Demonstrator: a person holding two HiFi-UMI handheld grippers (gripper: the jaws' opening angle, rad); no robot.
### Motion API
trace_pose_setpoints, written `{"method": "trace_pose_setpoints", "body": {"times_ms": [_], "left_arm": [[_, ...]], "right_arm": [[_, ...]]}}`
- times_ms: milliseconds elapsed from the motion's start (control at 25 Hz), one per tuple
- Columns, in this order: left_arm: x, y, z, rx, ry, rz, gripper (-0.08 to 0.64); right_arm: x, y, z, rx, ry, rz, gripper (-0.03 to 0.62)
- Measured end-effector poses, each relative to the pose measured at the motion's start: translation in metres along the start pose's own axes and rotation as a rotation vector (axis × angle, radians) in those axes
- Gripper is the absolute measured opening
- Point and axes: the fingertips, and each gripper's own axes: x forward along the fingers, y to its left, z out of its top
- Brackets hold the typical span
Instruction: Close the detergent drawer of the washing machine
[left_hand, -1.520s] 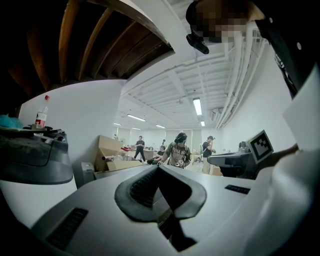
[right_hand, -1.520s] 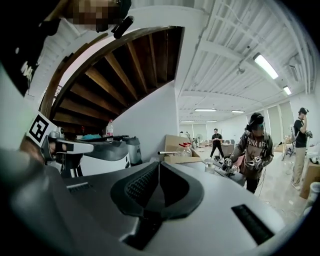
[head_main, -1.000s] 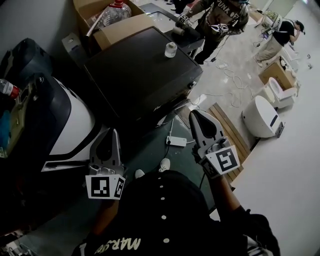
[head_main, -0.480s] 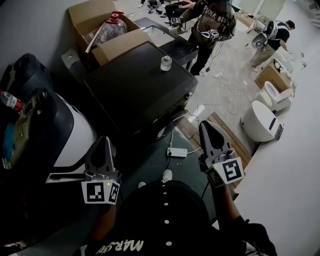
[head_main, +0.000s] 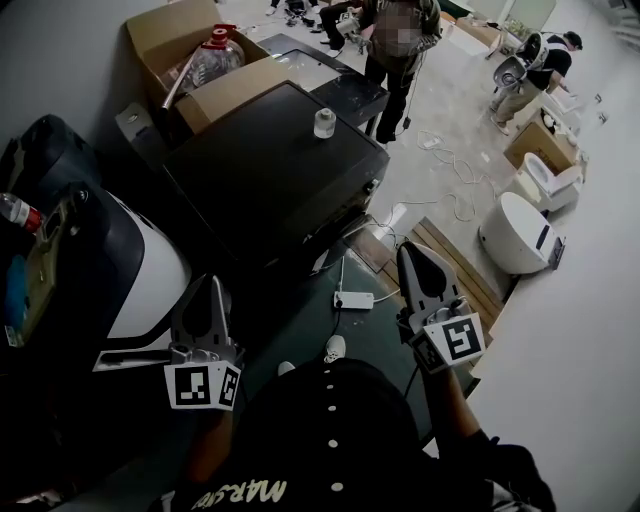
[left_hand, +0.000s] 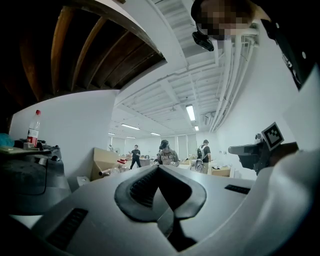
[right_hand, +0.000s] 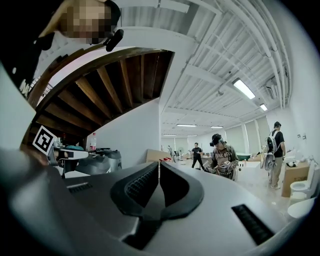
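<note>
Well, both of the person's forearms reach out level, each hand tucked behind a marker cube. The smooth grey plastic left tongs (head_main: 212, 287) and right tongs (head_main: 408, 252) are clenched, their ribbed black pads pressed together on nothing. At twelve o'clock from them stands a matte black boxy machine (head_main: 270, 170) with a small white jar (head_main: 324, 123) on its flat top. Its detergent drawer I cannot make out from here.

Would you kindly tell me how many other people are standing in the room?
3: a person in black farthest back, a person in a printed hoodie nearer at centre, a person with a backpack at right. Others may be hidden.
</note>
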Motion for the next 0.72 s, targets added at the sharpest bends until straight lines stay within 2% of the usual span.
{"method": "trace_pose_setpoints", "body": {"times_ms": [120,720], "left_arm": [[-0.002,0.000,-0.001,0.002,0.002,-0.003,0.003],[0.002,-0.010,-0.001,-0.008,-0.001,-0.026,0.003]], "right_arm": [[0.005,0.009,0.010,0.017,-0.028,0.001,0.037],[0.003,0.009,0.009,0.009,-0.024,0.004,0.037]]}}
